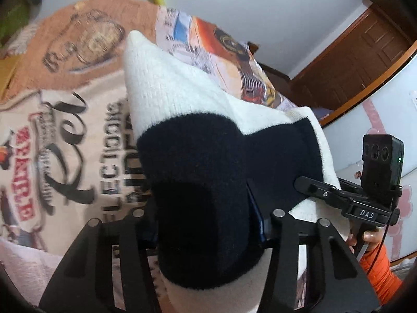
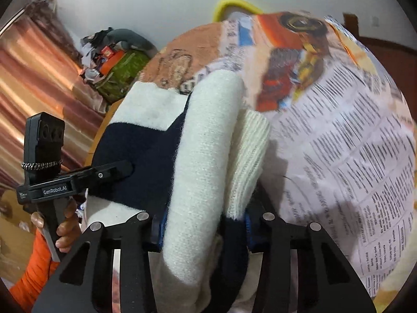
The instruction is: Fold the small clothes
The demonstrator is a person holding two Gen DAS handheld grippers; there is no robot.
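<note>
A small knitted garment, cream white with a wide navy band (image 1: 208, 172), is held up between both grippers above a printed bedspread (image 1: 78, 135). My left gripper (image 1: 206, 224) is shut on the garment's navy part, which fills the gap between its jaws. My right gripper (image 2: 203, 224) is shut on a thick folded bundle of the same garment (image 2: 198, 156), cream with navy beneath. In the left wrist view the right gripper (image 1: 312, 186) grips the garment's right edge. In the right wrist view the left gripper (image 2: 122, 169) grips its left edge.
The bedspread (image 2: 338, 156) with newspaper-like print lies under the garment. A pile of bags and clutter (image 2: 117, 60) sits at the far corner by a pink curtain (image 2: 31, 83). A wooden door (image 1: 365, 57) and a white wall stand behind the bed.
</note>
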